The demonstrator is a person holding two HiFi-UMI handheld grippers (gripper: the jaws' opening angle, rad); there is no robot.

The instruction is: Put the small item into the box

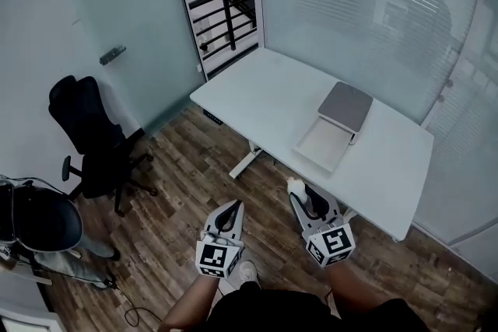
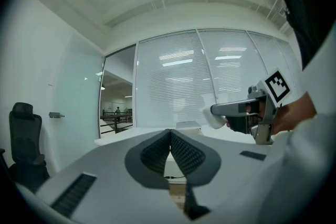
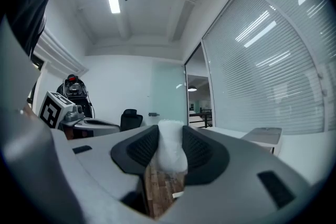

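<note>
Right gripper (image 1: 299, 193): small white item (image 3: 170, 150) sits between the 2 jaws, both pads (image 3: 143, 148) pressed on its sides, so it is clamped. The item pokes out past the jaw tips. Left gripper (image 2: 170, 131): jaws together, nothing between them. It is held just left of the right gripper.

Both grippers hang over the wood-plank floor (image 1: 187, 167), near of the white table (image 1: 257, 101). The item is close to the table's near edge and well apart from the box (image 1: 323, 144), which lies open on the table with its grey lid (image 1: 346, 105) at the far end. Glass wall (image 1: 366, 4) with blinds is behind; 1 black office chair (image 1: 89, 136) stands at left.

The item's long axis runs roughly along the jaws, free end pointing far, toward the table.
</note>
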